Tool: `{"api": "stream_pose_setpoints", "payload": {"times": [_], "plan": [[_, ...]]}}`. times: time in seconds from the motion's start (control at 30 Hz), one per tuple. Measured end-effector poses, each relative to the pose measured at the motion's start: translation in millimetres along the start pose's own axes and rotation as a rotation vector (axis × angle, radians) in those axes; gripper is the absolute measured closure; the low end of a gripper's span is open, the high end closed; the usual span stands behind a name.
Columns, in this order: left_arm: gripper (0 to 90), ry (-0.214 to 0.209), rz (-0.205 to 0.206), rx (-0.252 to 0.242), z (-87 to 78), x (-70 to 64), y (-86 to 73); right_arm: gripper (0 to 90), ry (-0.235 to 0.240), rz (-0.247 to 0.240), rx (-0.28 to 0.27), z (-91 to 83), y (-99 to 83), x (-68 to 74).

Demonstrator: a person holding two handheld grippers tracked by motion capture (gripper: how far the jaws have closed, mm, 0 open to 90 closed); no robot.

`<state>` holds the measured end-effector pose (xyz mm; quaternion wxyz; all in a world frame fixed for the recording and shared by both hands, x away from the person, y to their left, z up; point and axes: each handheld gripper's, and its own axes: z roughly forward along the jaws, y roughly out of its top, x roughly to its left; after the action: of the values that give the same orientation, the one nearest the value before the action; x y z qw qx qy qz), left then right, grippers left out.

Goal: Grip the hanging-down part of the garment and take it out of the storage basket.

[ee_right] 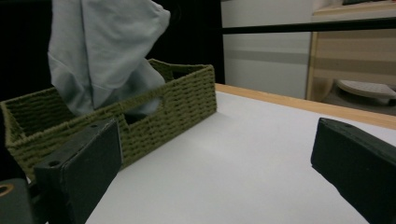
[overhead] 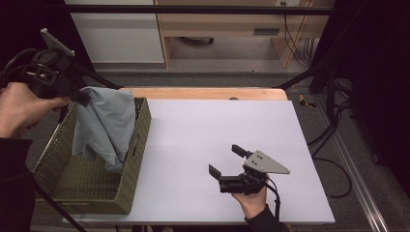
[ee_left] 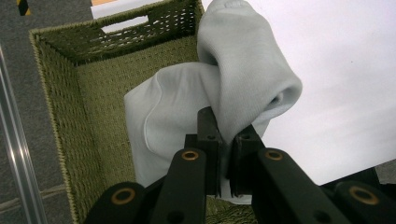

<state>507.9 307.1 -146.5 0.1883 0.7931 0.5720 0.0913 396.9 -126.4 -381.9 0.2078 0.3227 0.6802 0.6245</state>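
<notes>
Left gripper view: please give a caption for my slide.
Left gripper pinches a grey cloth above a green basket.

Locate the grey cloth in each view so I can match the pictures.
High view: the cloth hangs at left from the left gripper, over the basket.
Left gripper view: centre, pinched between the shut jaws, cloth draping into the basket.
Right gripper view: upper left, cloth above the basket.
Shared landmark: the green woven basket.
</notes>
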Motion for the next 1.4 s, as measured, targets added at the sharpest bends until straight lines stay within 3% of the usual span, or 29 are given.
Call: {"api": "stream_pose_setpoints", "payload": {"times": [0.1,0.5,0.93,1.17,1.4], "plan": [[84.4,0.002,0.004,0.002,0.8,-1.4,0.8,2.6,0.032,0.018,-0.007,11.8,5.6,8.0],[84.4,-0.001,0.008,-0.002,0.6,-0.4,2.3,3.2,0.12,-0.009,0.003,63.6,21.8,37.8],[84.4,-0.002,0.009,-0.007,-0.3,0.4,4.5,3.4,0.164,-0.014,0.021,97.9,25.0,58.8],[84.4,0.006,0.014,-0.016,-5.7,-1.6,7.6,3.8,0.208,-0.016,0.045,124.2,22.1,77.2],[84.4,0.009,0.021,-0.021,-13.5,-5.0,10.0,4.1,0.229,-0.022,0.059,139.0,22.4,88.0]]}}
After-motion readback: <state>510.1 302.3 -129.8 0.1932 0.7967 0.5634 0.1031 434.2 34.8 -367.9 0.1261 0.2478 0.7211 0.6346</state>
